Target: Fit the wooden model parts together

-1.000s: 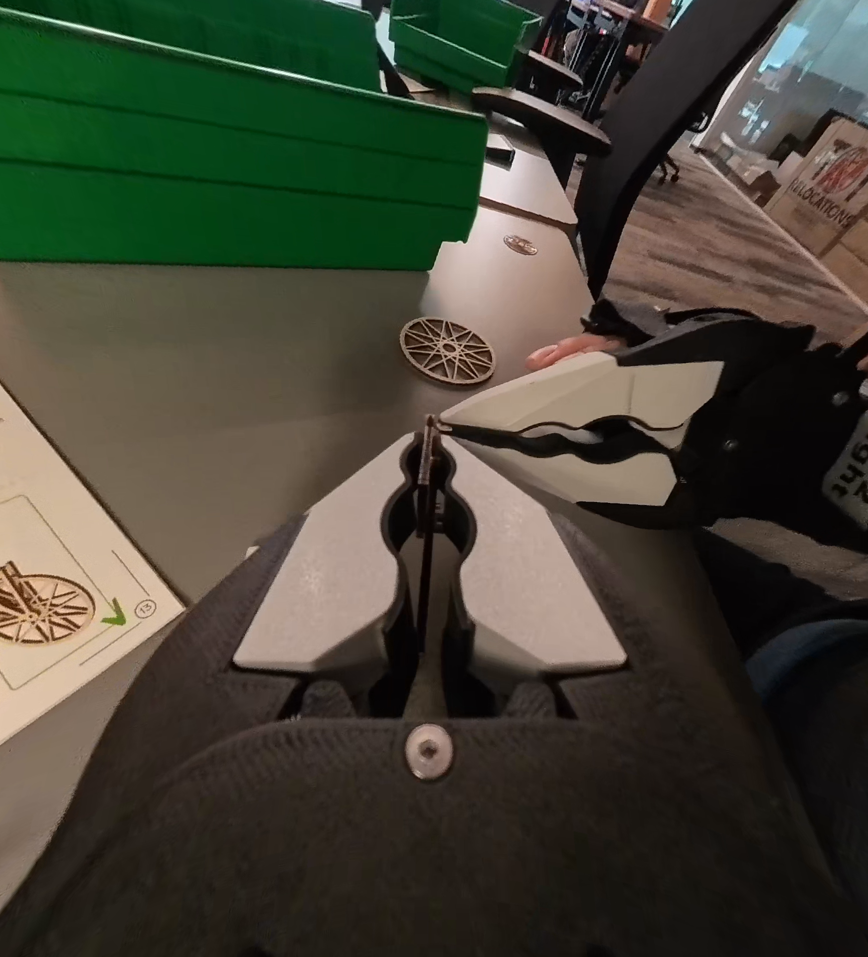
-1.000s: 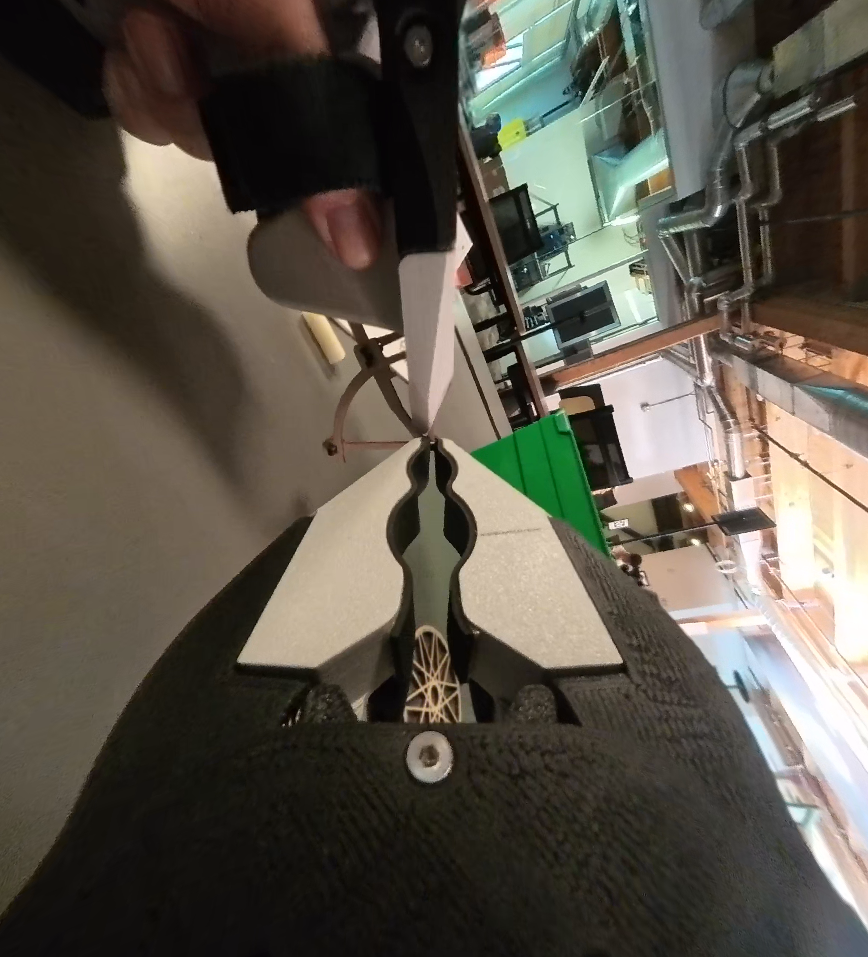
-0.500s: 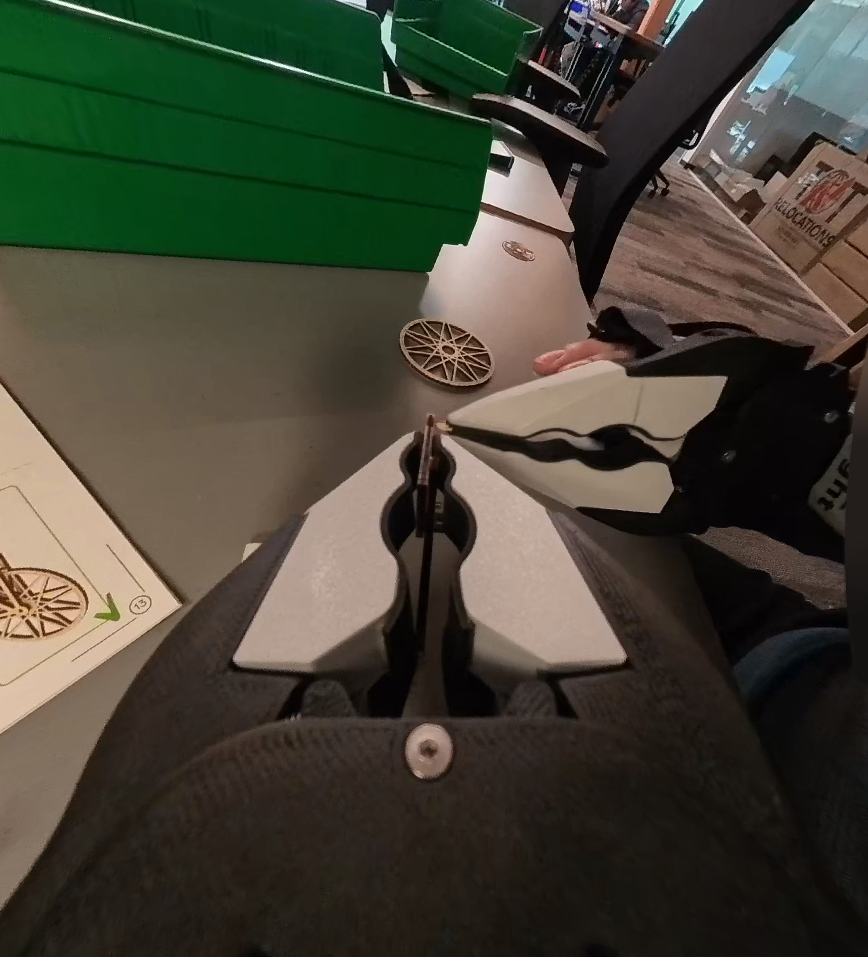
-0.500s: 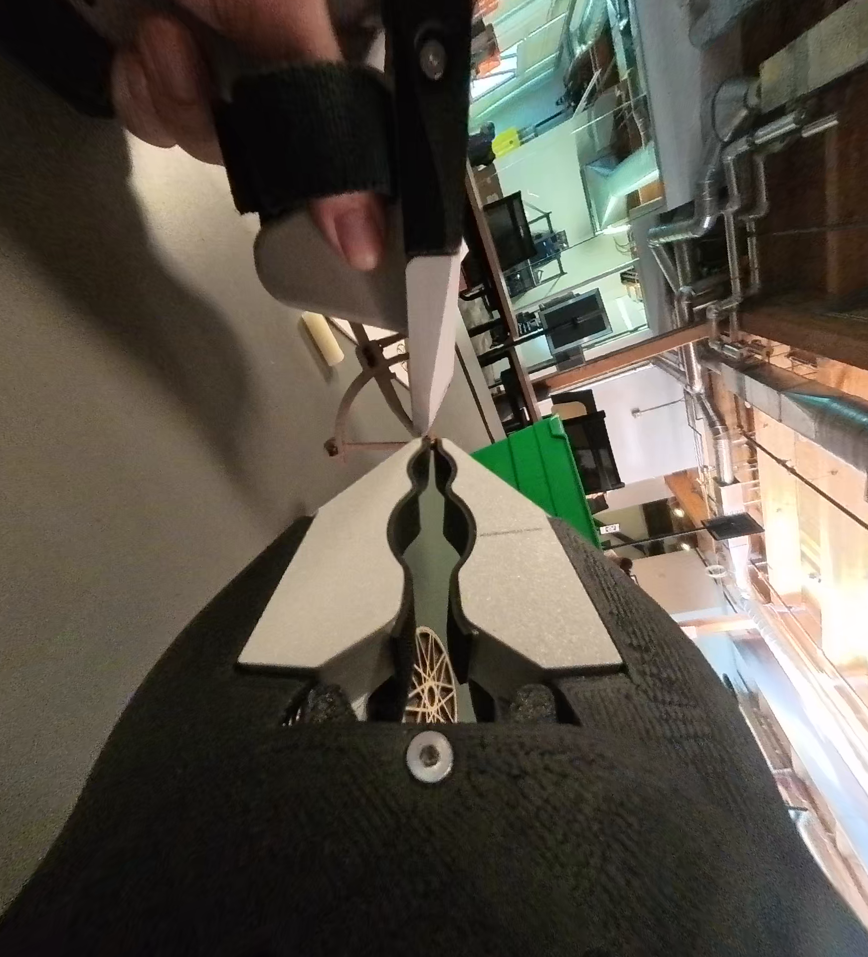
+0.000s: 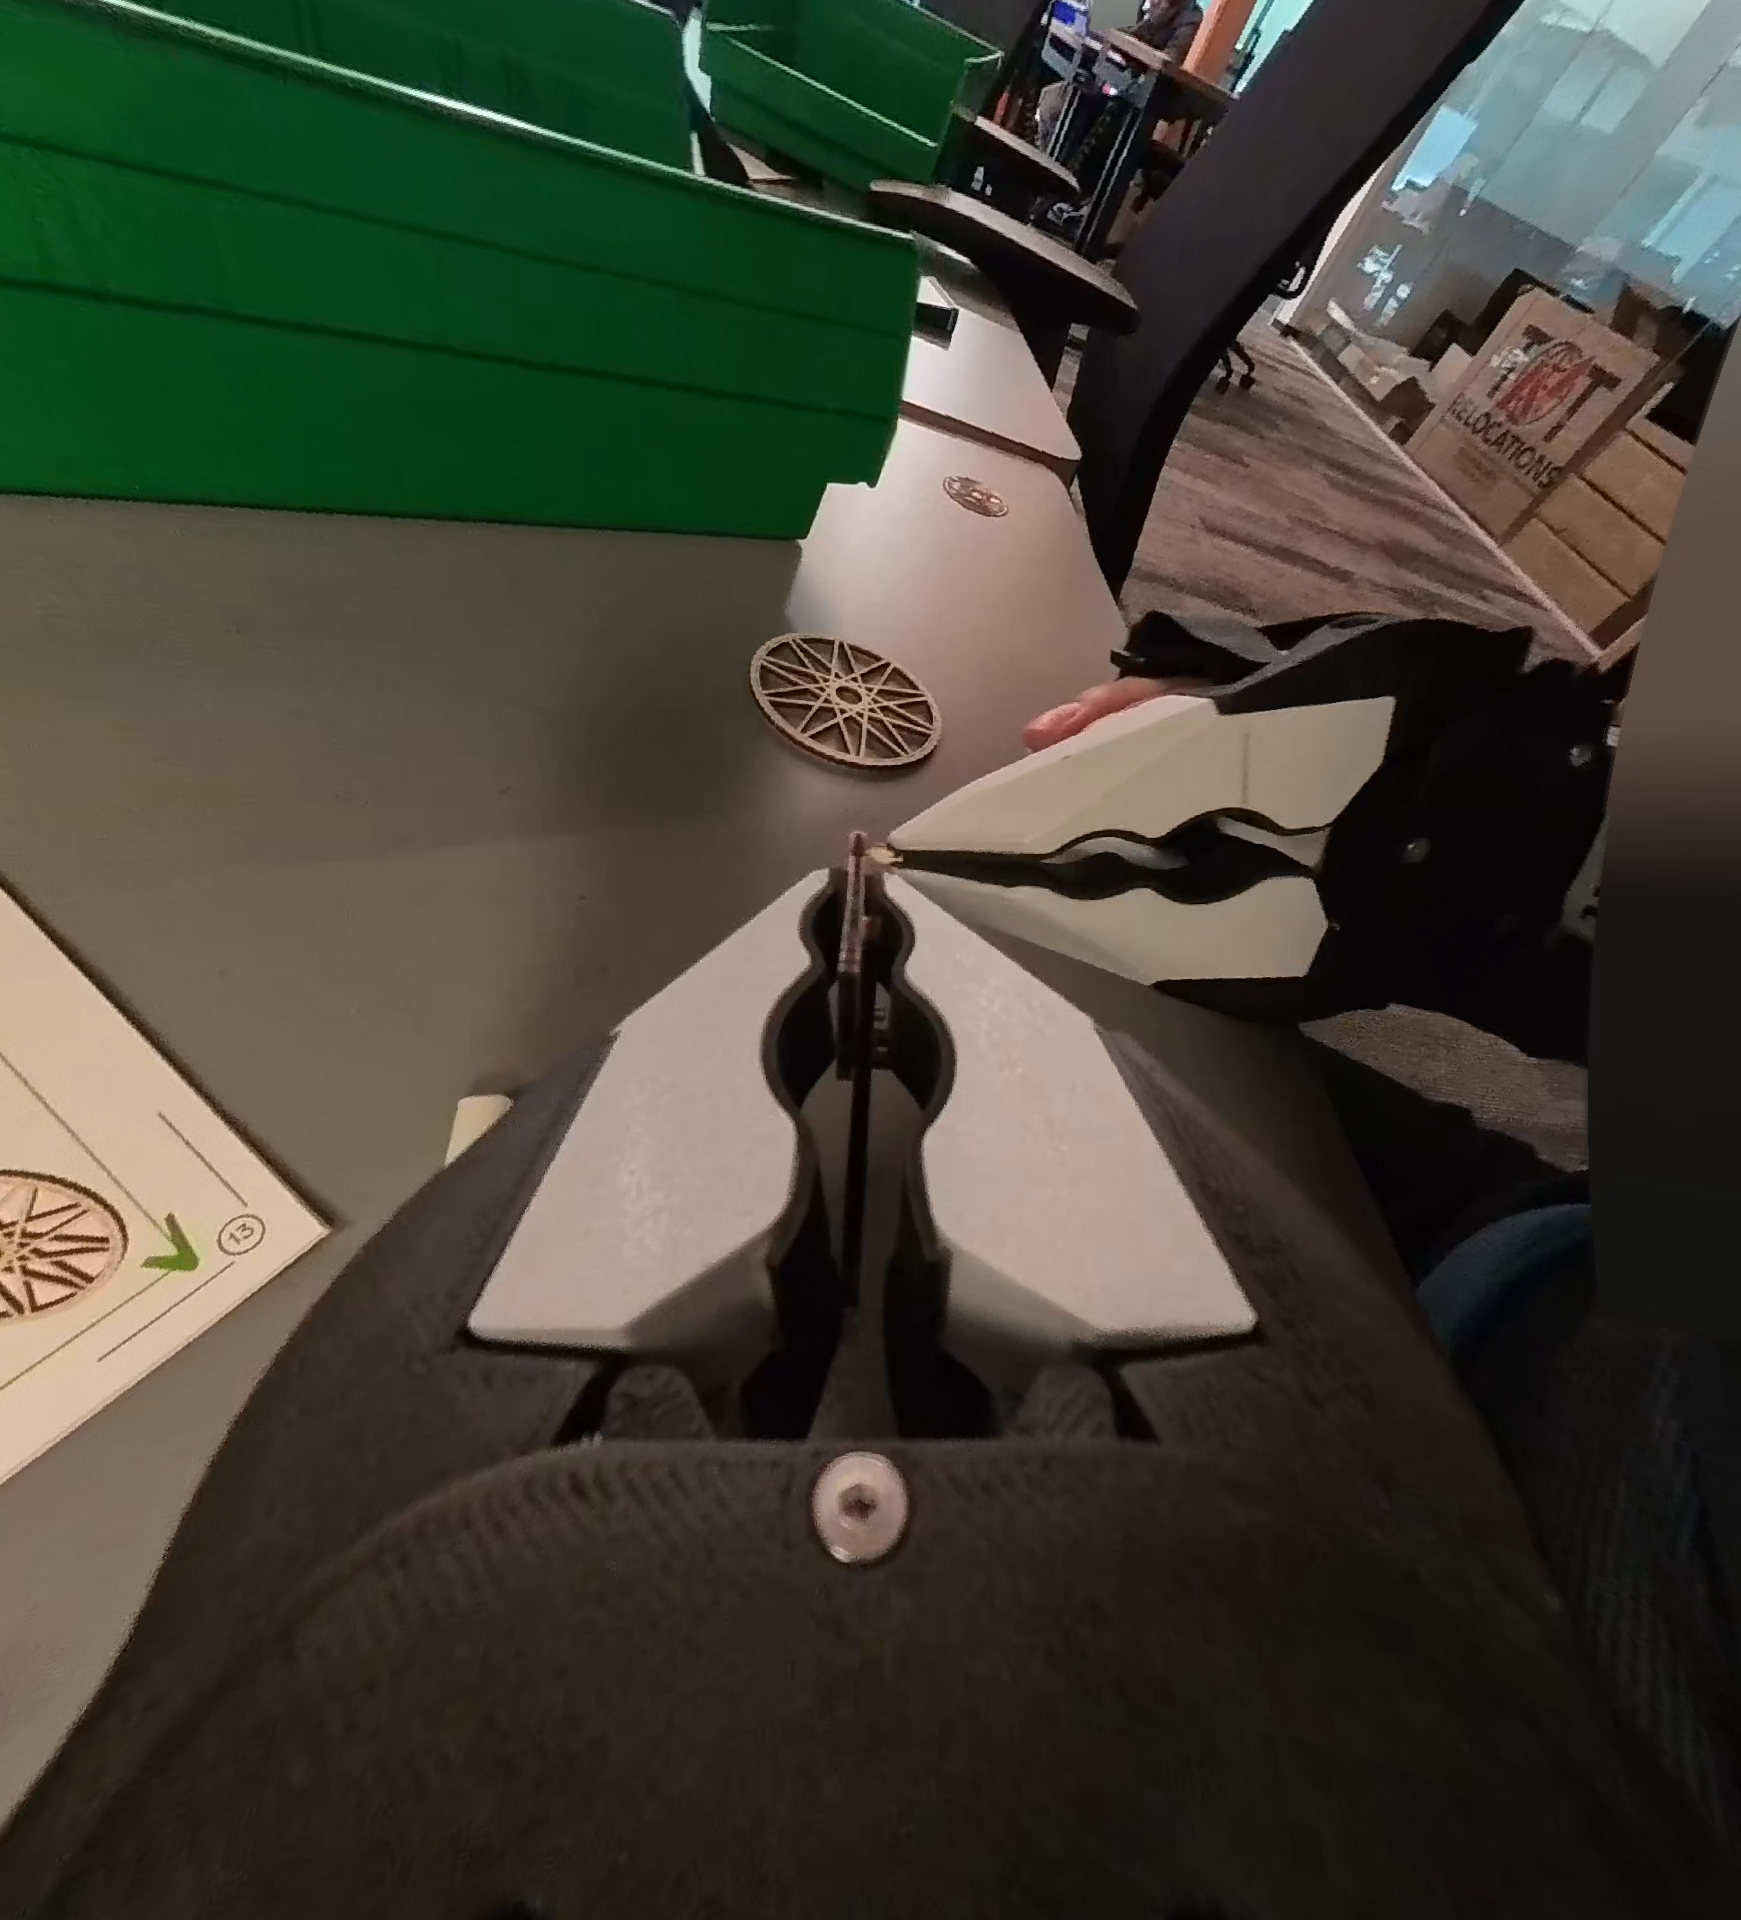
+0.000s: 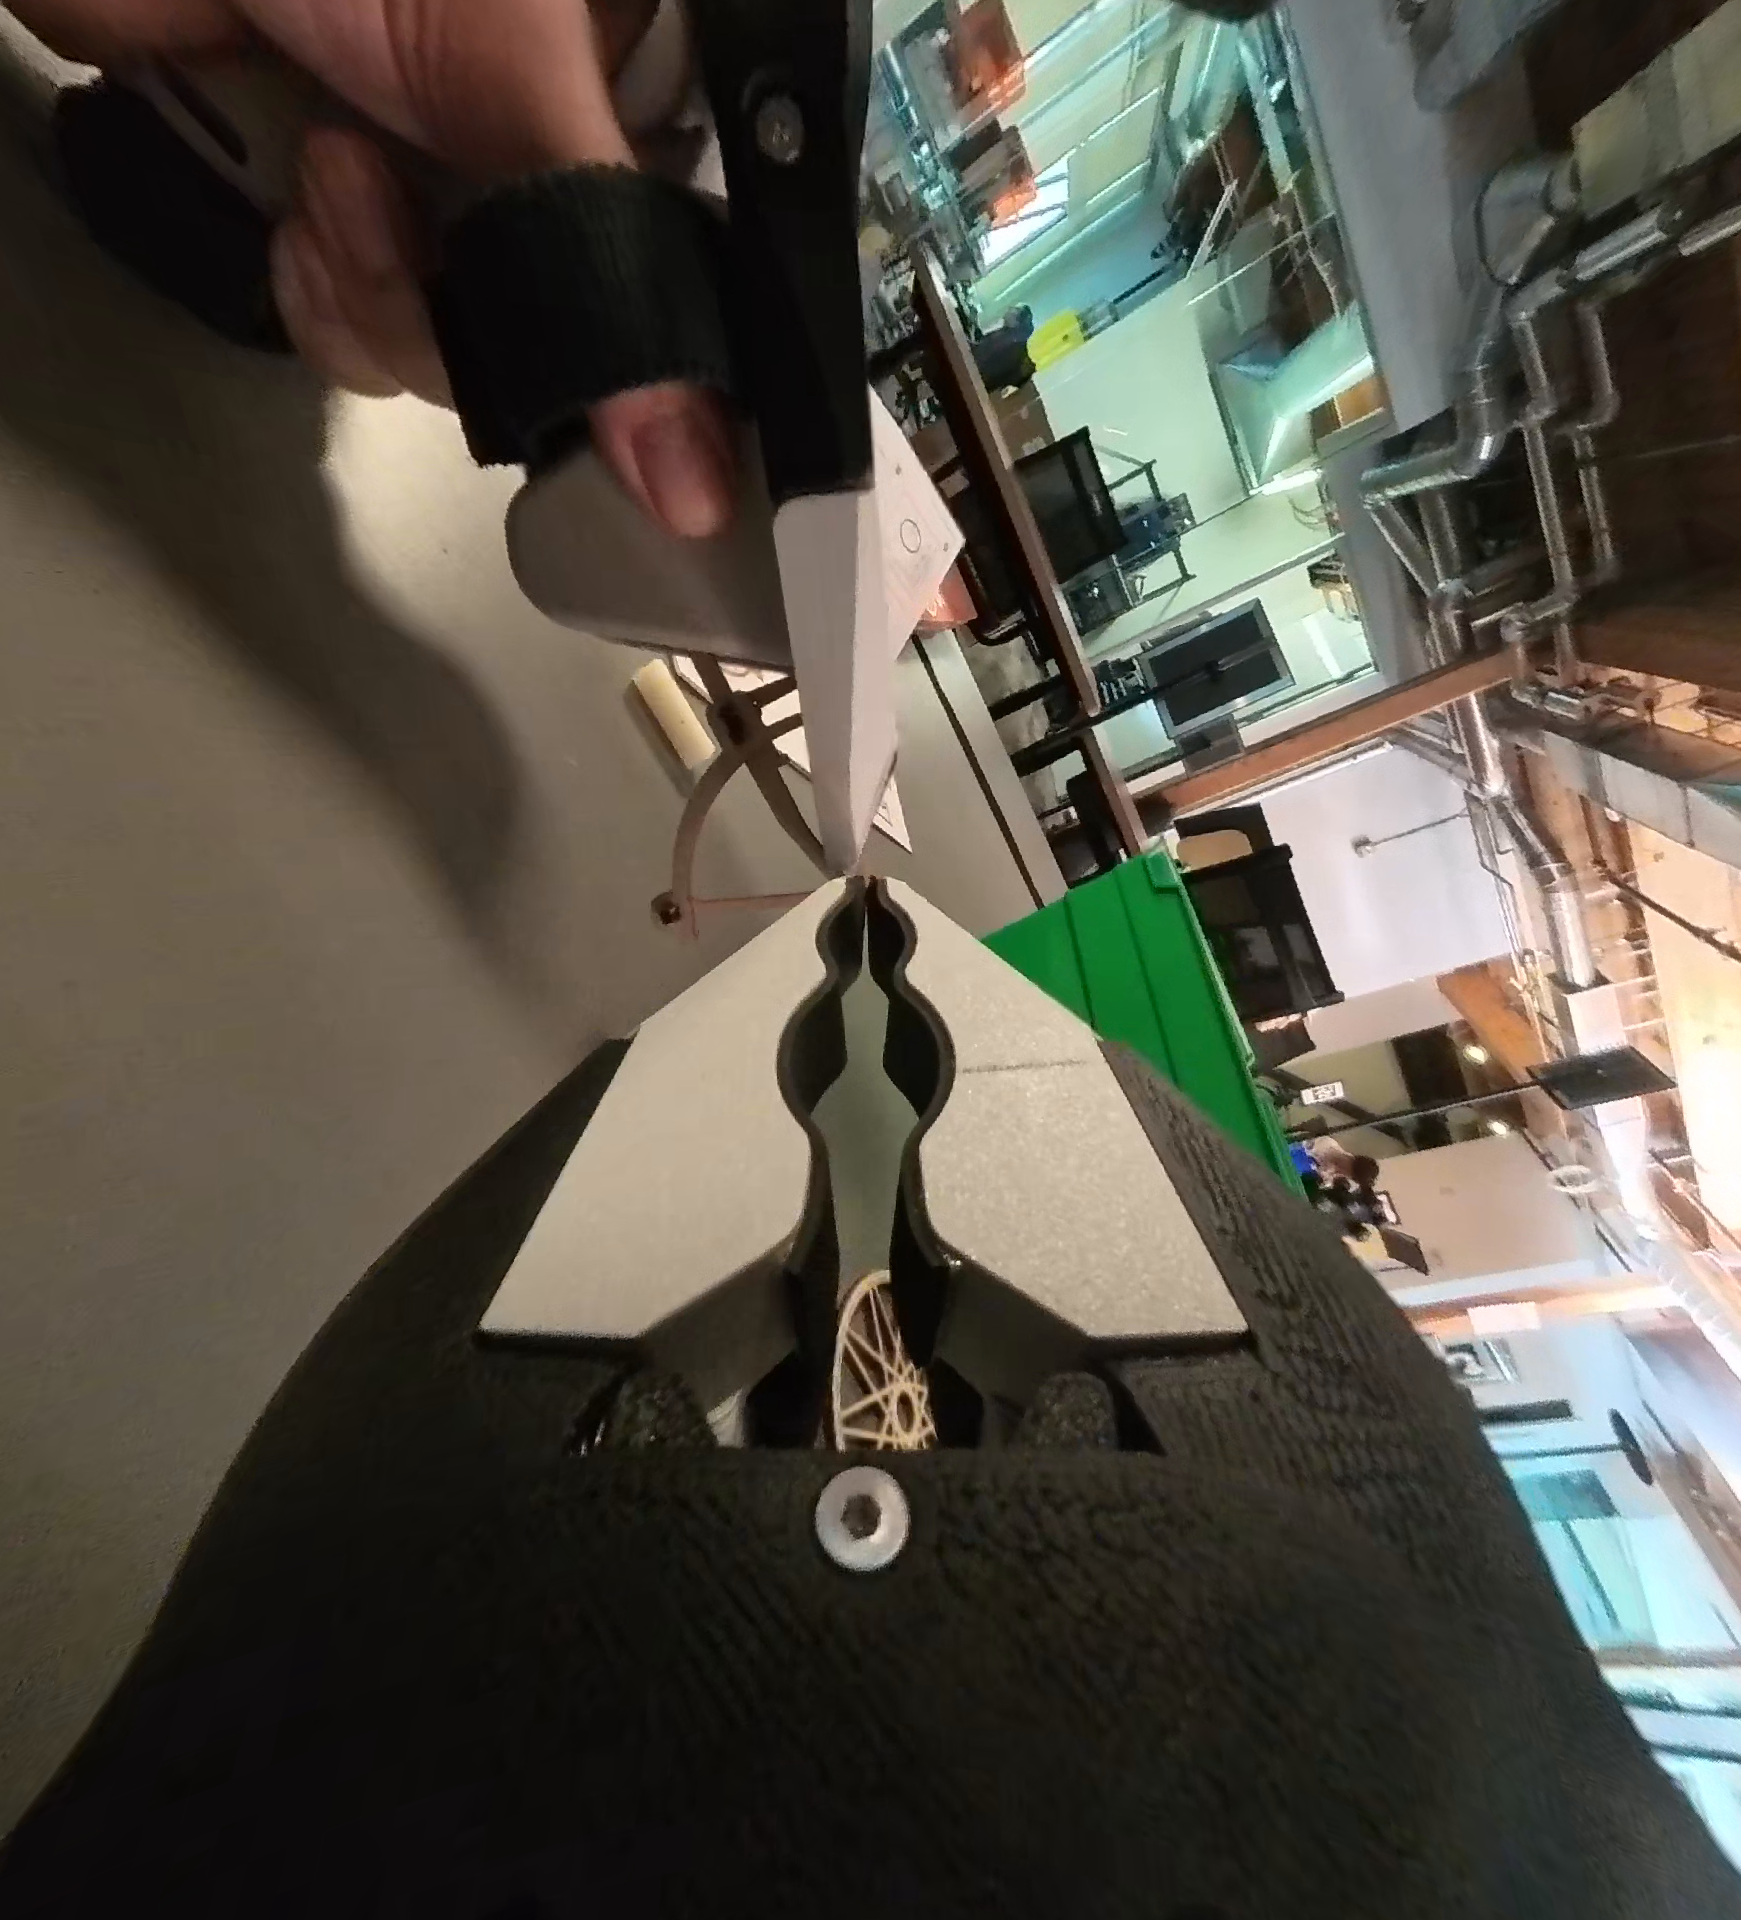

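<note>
My left gripper (image 5: pixel 858 881) is shut on a thin wooden frame part (image 5: pixel 855 956), seen edge-on between its fingers. In the right wrist view the frame (image 6: pixel 702 805) shows as thin curved struts below the left gripper's tips (image 6: pixel 850 860). My right gripper (image 6: pixel 868 889) is shut on a tiny wooden pin (image 5: pixel 884 854) and comes in from the right (image 5: pixel 902 856), pressing the pin against the frame's top end. Both grippers meet tip to tip above the table. A spoked wooden wheel (image 5: pixel 843 701) lies flat on the table beyond them.
An instruction sheet (image 5: pixel 66 1195) lies at the left. Green bins (image 5: pixel 378 312) stand along the back of the grey table (image 5: pixel 326 779). A small white piece (image 5: pixel 476 1117) lies by my left gripper. A black chair (image 5: pixel 1261 208) stands past the table's right edge. My two grippers' fingertips are within a few centimetres of each other. The spoked wooden wheel (image 5: pixel 843 701) is about equally far from each gripper, around 12 centimeters.
Both grippers stay tip to tip with their parts held. The left view has turned slightly right, and the left gripper sits a little larger in the right view.
</note>
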Demonstrator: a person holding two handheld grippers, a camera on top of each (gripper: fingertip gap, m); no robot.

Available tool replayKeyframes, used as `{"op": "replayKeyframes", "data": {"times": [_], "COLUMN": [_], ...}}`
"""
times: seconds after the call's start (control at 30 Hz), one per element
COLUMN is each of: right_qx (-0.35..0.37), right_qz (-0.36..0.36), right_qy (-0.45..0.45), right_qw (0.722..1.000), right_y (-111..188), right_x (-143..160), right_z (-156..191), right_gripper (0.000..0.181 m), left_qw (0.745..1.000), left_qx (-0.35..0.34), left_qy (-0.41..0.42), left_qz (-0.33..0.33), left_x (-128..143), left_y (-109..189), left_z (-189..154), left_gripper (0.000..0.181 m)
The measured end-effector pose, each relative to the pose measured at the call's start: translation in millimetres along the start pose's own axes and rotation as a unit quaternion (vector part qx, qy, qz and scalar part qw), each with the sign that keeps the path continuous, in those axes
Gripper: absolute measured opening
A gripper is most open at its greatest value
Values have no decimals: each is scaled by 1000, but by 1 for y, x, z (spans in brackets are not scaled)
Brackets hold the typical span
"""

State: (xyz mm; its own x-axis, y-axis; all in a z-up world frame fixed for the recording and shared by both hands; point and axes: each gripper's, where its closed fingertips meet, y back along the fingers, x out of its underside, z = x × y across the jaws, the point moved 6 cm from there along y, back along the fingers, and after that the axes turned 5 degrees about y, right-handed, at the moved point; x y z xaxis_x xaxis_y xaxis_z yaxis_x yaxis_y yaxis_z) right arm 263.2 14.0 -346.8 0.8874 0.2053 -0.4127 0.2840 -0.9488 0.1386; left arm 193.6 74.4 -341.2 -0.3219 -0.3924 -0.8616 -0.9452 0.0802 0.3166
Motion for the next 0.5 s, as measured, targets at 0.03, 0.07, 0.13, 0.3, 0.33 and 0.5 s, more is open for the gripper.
{"op": "replayKeyframes", "data": {"times": [0.03,0.07,0.13,0.3,0.33,0.5], "right_qx": [0,-1,-8,-8,-15,-21], "right_qz": [3,1,-3,-5,-10,-2], "right_qy": [-5,-12,-21,-20,-26,-43], "right_qw": [1000,1000,1000,1000,999,999], "right_y": [-2,-3,-1,-1,0,-2], "right_x": [-1,0,2,0,2,1], "right_z": [0,-1,-2,-1,-1,-1], "right_gripper": [0,0,0,0,0,0], "left_qw": [1000,1000,1000,1000,1000,1000], "left_qx": [-1,-3,-5,1,1,-1], "left_qy": [6,10,5,15,13,18], "left_qz": [-2,-6,-4,-5,-3,2], "left_x": [0,-1,-1,0,1,1], "left_y": [0,1,1,1,1,0], "left_z": [1,2,2,1,1,2], "left_gripper": [1,1,1,1,2,2]}}
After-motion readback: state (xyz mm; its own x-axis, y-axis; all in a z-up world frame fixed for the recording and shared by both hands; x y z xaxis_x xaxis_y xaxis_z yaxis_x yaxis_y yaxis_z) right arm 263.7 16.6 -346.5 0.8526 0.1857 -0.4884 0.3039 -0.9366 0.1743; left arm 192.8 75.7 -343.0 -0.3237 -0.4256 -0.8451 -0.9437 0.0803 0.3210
